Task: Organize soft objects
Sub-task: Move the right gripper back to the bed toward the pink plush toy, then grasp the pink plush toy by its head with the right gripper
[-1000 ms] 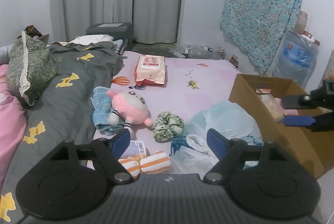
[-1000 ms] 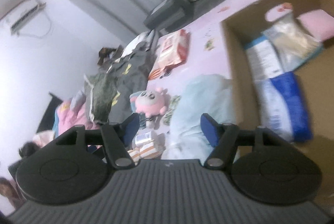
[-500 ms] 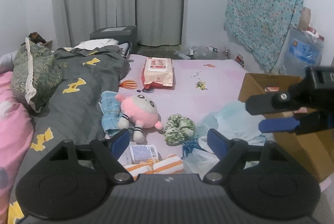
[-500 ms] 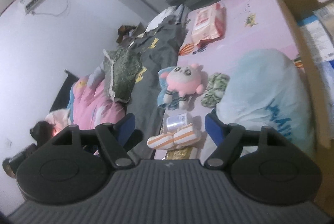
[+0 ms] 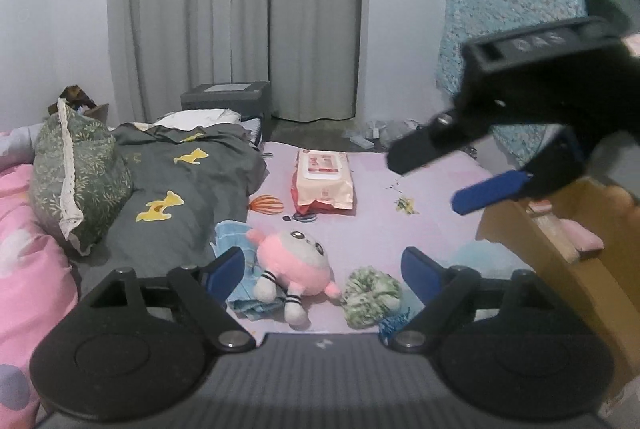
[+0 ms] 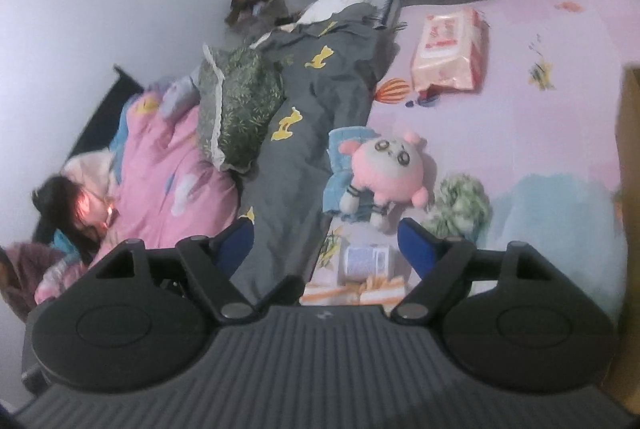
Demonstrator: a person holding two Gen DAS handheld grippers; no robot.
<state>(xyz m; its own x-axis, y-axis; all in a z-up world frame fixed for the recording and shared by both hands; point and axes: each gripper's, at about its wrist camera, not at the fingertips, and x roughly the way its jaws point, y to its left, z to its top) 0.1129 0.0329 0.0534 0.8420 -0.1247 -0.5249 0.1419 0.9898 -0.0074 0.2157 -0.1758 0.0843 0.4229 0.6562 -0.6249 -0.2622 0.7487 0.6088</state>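
Observation:
A pink plush toy lies on the pink bed sheet, partly on a folded blue cloth. A green scrunchie sits just right of it. My left gripper hovers above both, its jaws opening with nothing between them. My right gripper is high over the bed, jaws opening and empty; in the left wrist view my right gripper crosses the upper right. A small white packet and an orange-striped soft item lie below it. A cardboard box stands at the right.
A pink wet-wipes pack lies further back on the sheet. A grey blanket, a green pillow and a pink quilt fill the left side, where a person lies. A pale blue bag rests by the box.
My right gripper swung left from over the box to over the bed and rose, its jaws widening. My left gripper drew back a little and its jaws widened slightly.

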